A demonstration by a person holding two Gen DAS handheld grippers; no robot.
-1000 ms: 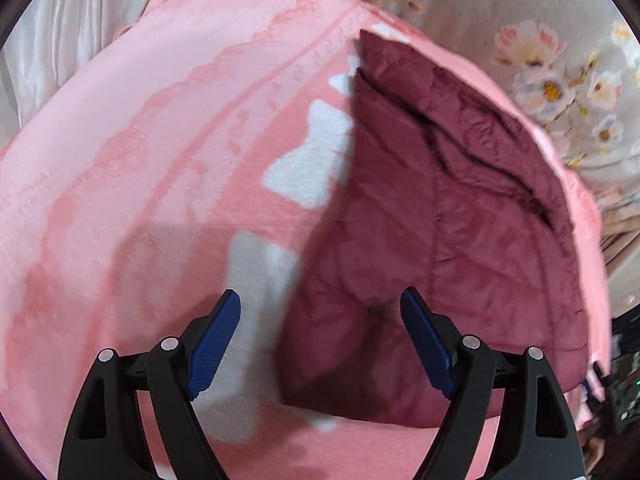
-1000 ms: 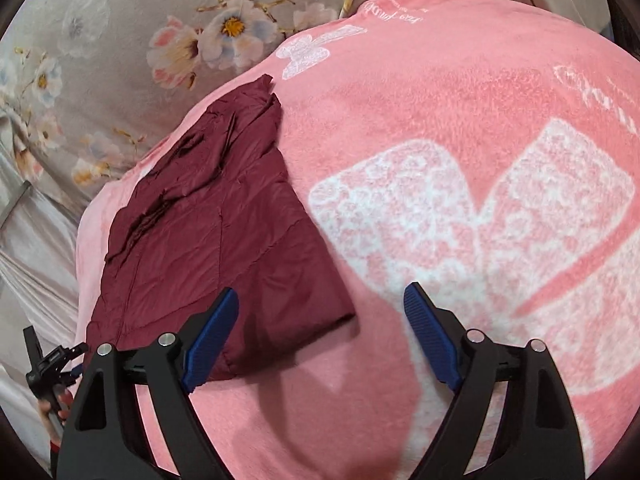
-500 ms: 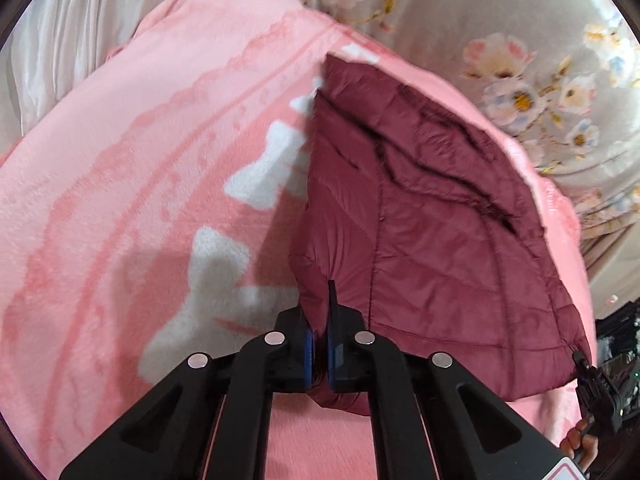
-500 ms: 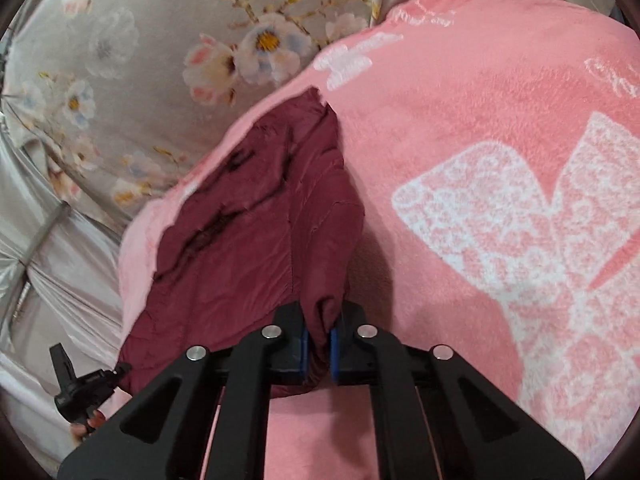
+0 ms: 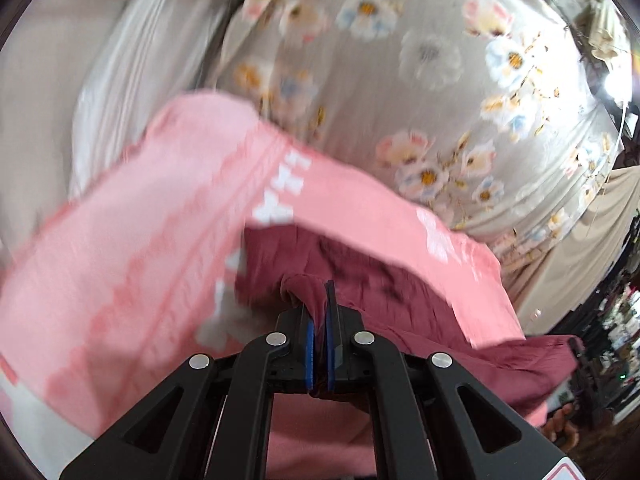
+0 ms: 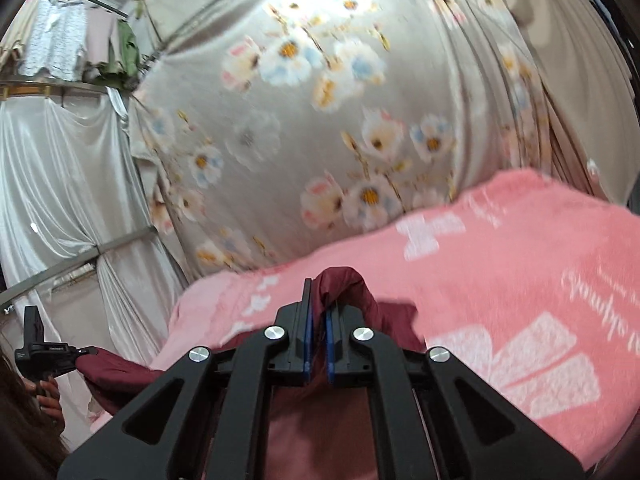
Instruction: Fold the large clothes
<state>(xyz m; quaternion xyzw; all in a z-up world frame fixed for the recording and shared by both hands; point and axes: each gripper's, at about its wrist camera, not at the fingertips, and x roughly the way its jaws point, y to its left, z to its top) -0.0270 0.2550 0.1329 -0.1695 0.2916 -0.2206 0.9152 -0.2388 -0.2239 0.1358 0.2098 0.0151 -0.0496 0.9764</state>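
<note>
Maroon garment (image 5: 400, 300) hangs bunched, pinched in both grippers above pink blanket (image 5: 140, 240).

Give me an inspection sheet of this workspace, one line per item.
Surface: pink fleece blanket with white butterfly prints.
Job's things: dark red quilted garment, both near corners lifted, rest trailing on the blanket.
Clutter: nothing seen.
Grippers: left gripper shut on the garment; right gripper shut on the garment.
Cables: nothing seen.
Surroundings: grey floral curtain, white drapes, hanging clothes.
</note>
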